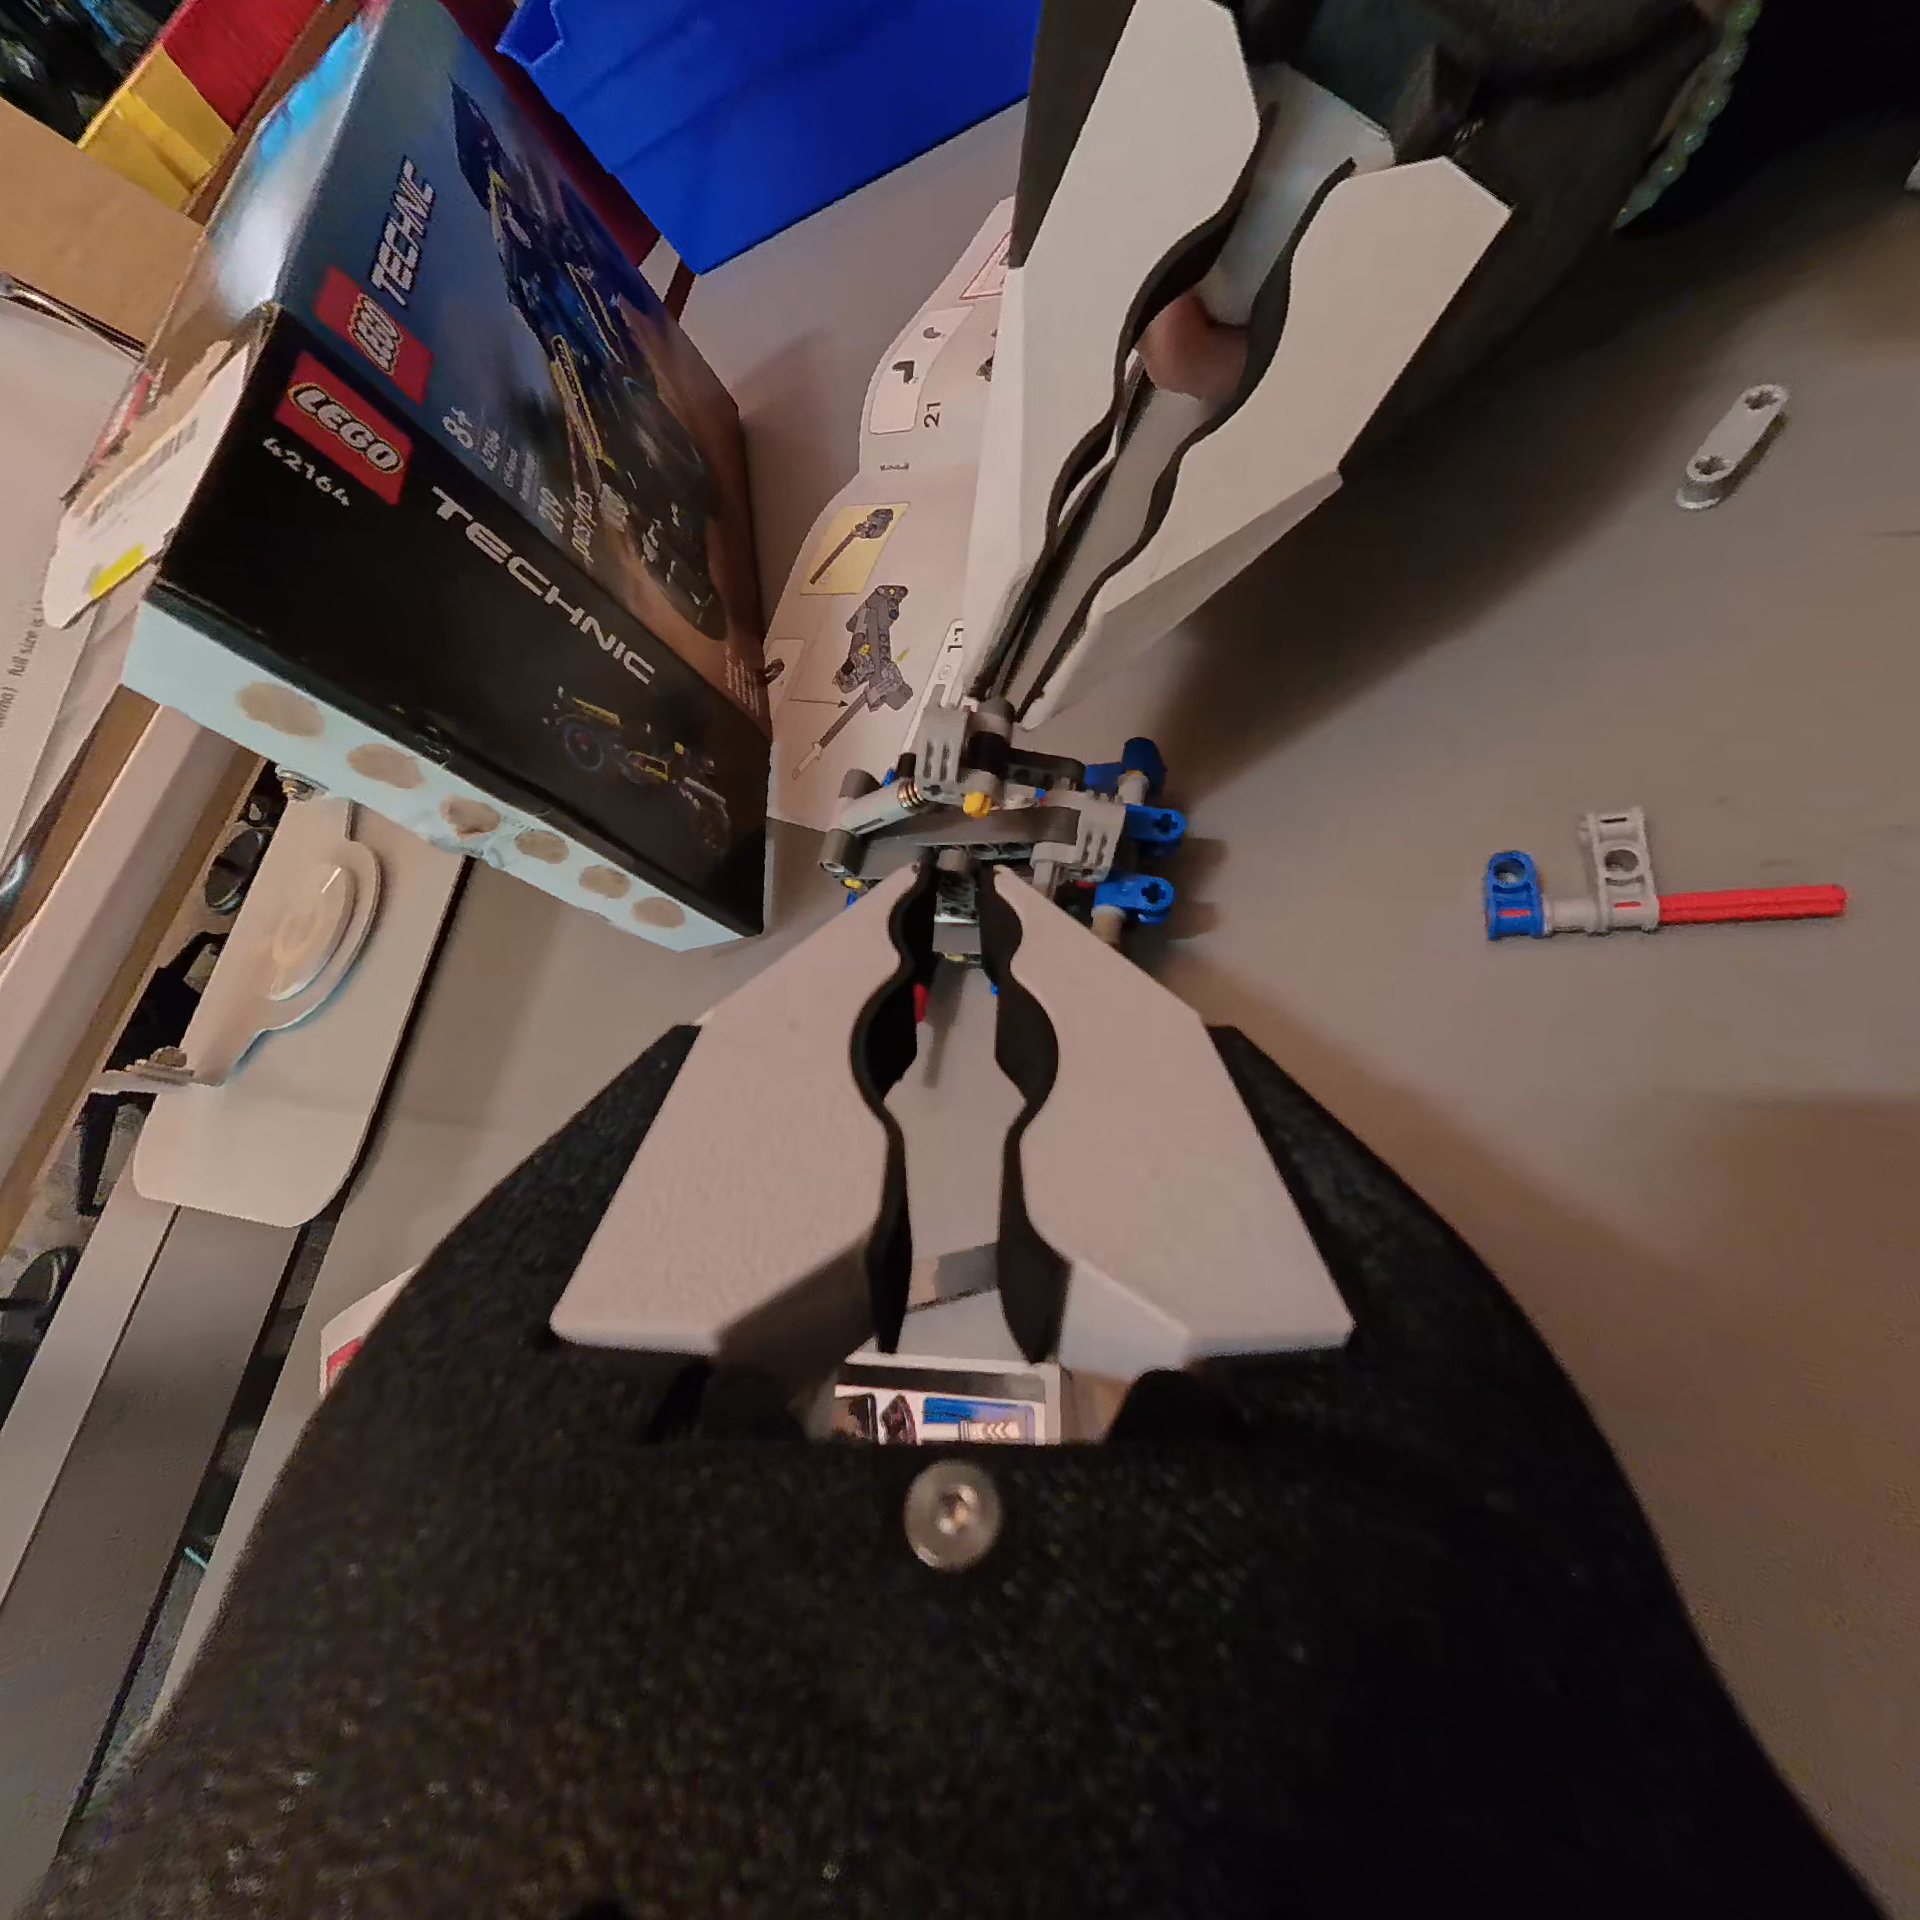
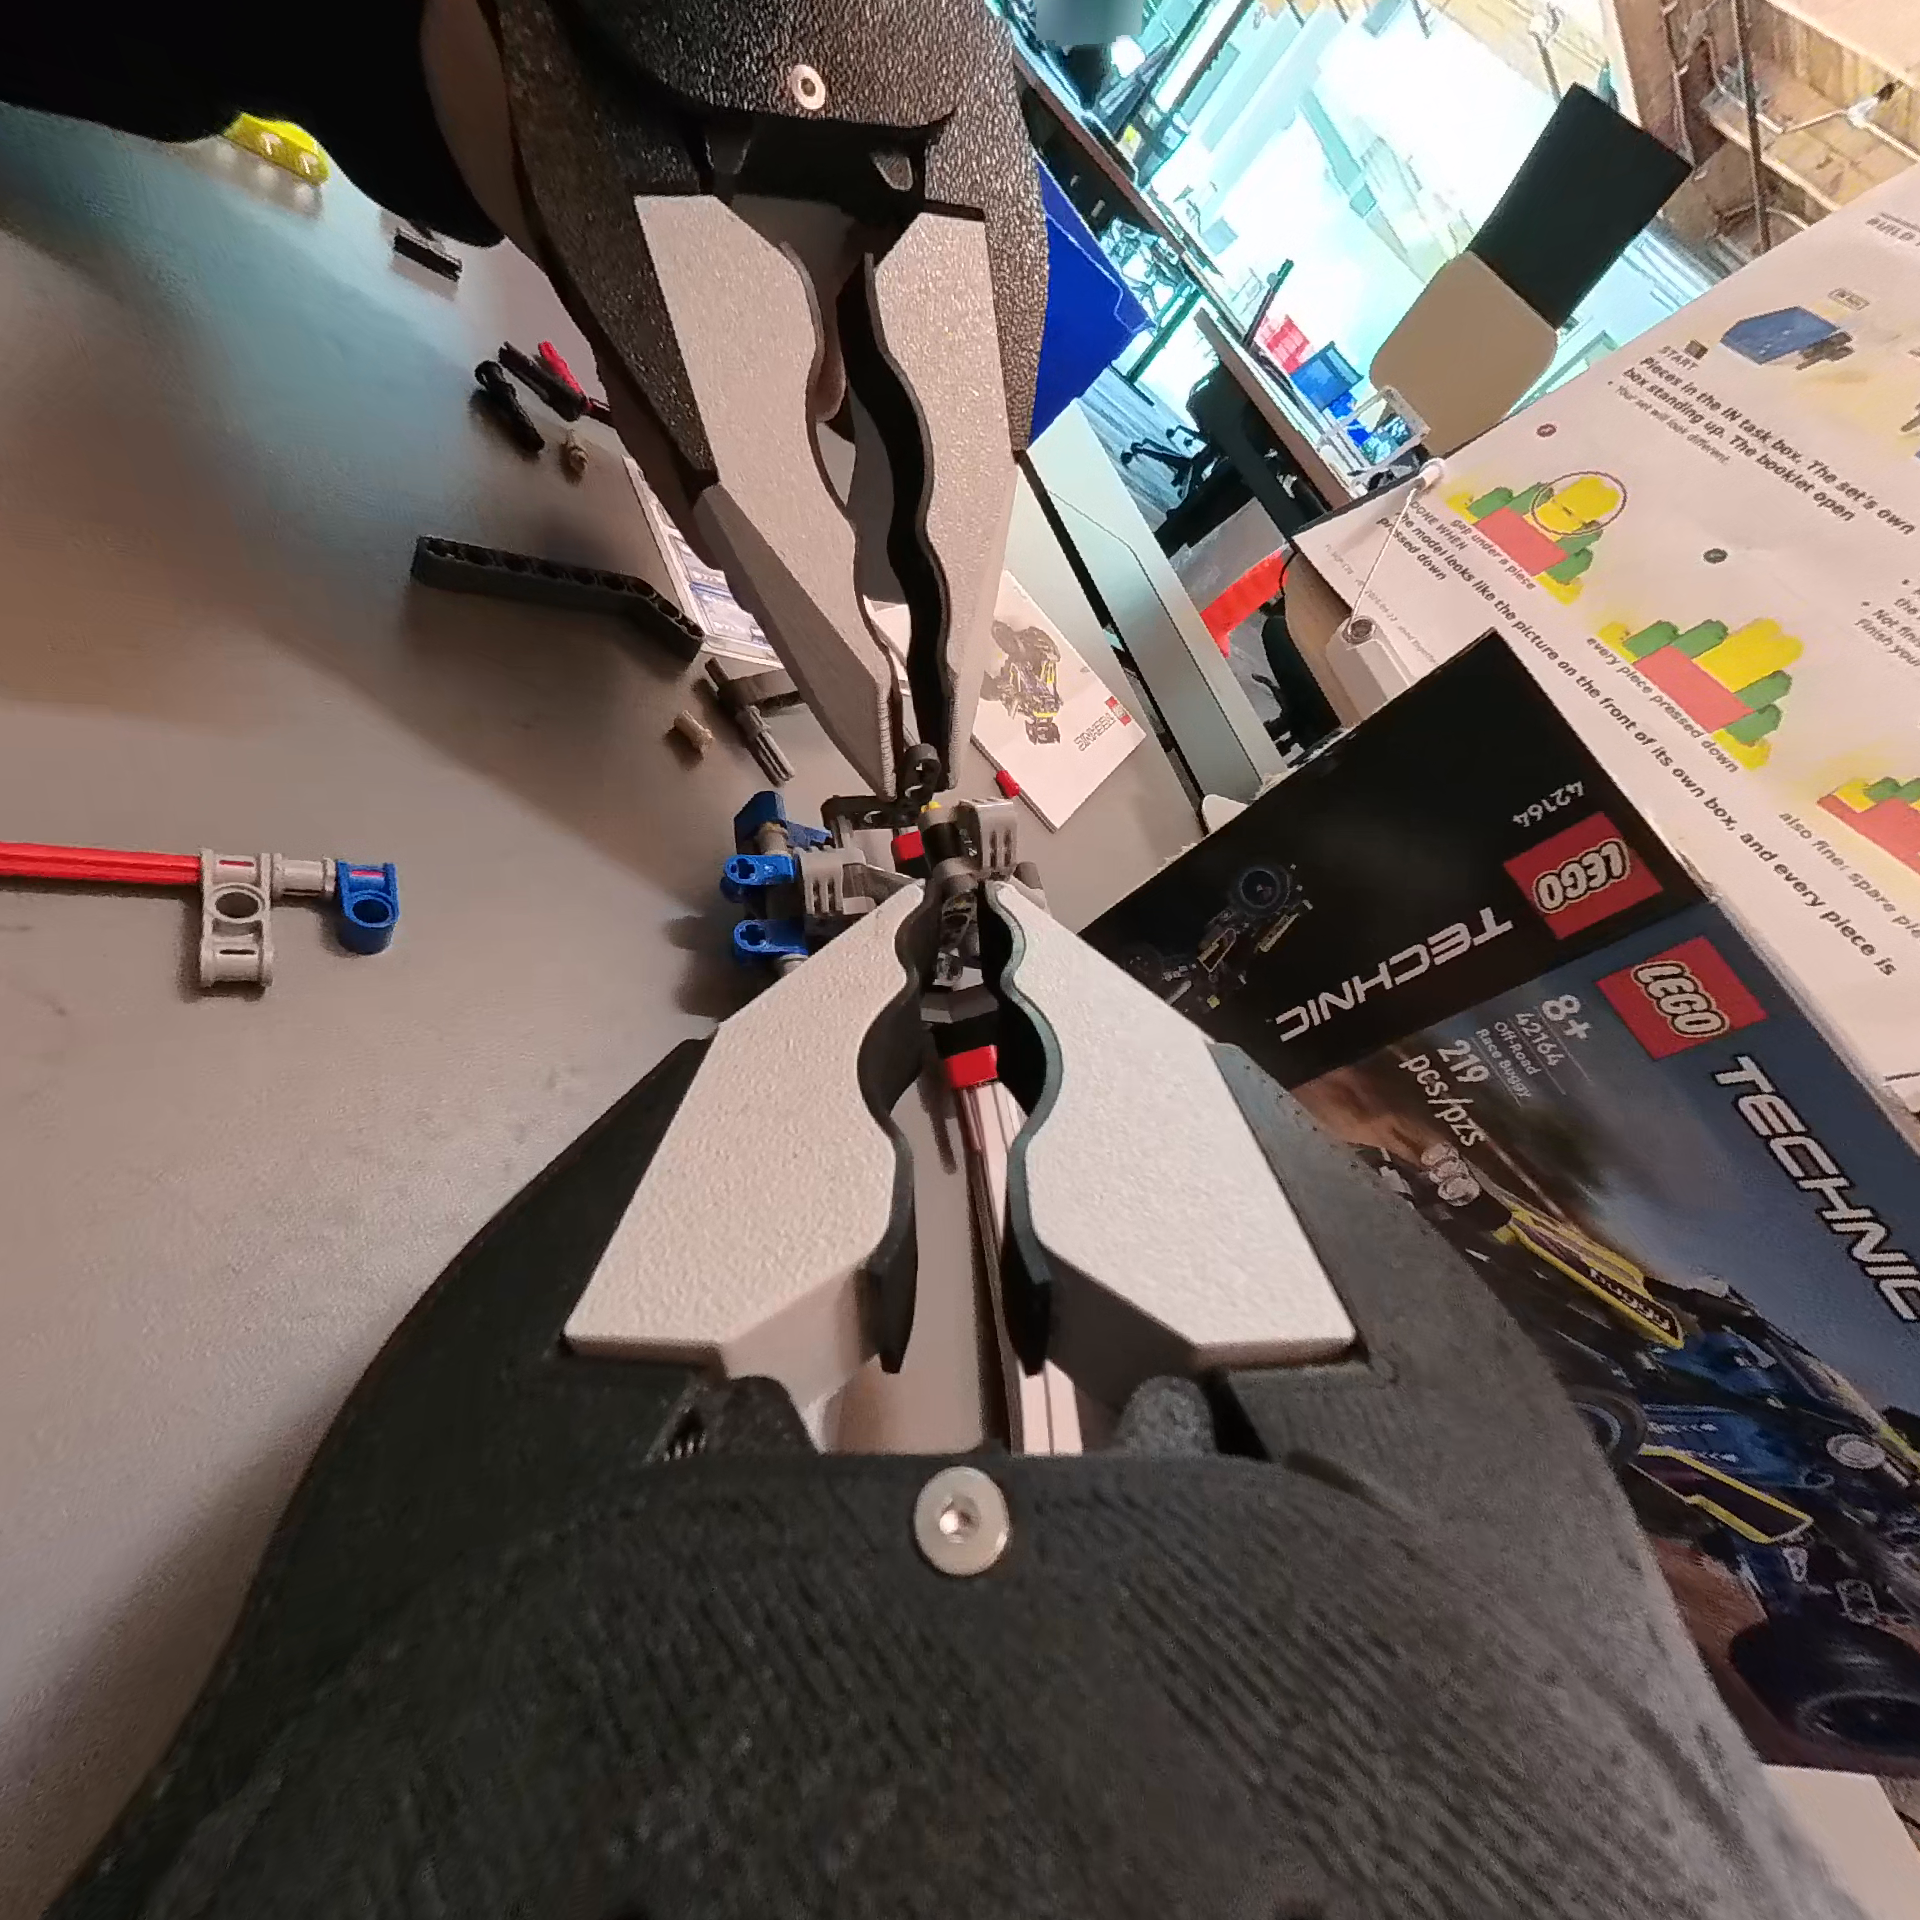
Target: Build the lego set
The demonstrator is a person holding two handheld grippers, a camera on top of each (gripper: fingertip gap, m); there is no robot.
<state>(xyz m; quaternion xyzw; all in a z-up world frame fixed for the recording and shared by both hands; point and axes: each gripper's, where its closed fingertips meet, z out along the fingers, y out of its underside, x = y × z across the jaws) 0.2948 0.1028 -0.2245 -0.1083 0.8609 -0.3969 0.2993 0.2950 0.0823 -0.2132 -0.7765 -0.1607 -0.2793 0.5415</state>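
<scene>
Leftmost in the left wrist view stands a dark toy box (image 1: pixel 447 540), tilted on its edge on the grey surface (image 1: pixel 1455 1143), with an open instruction sheet (image 1: pixel 894 499) lying just beside it. Next, at the centre, sits a small brick assembly (image 1: pixel 997 821) of grey beams, black links and blue connectors (its blue pieces face right in this view). The left gripper (image 1: pixel 956 894) is clenched on the near end of the assembly, both dark pads pressed against a narrow grey and black part. From above, the right gripper (image 1: pixel 997 707) comes down onto the far end of the same assembly, its jaws drawn almost together. Farther right lies a loose piece made of a blue connector, grey joints and a red axle (image 1: pixel 1662 894), well apart from the assembly, and beyond it a flat grey link (image 1: pixel 1730 447).

Seen from the right wrist view, the red axle piece (image 2: pixel 229 894) lies at the left, a long black beam (image 2: pixel 551 592) behind it, and the right gripper (image 2: pixel 951 914) pinches a dark slender part of the assembly (image 2: pixel 831 873). The box (image 2: pixel 1507 1039) fills the right side.
</scene>
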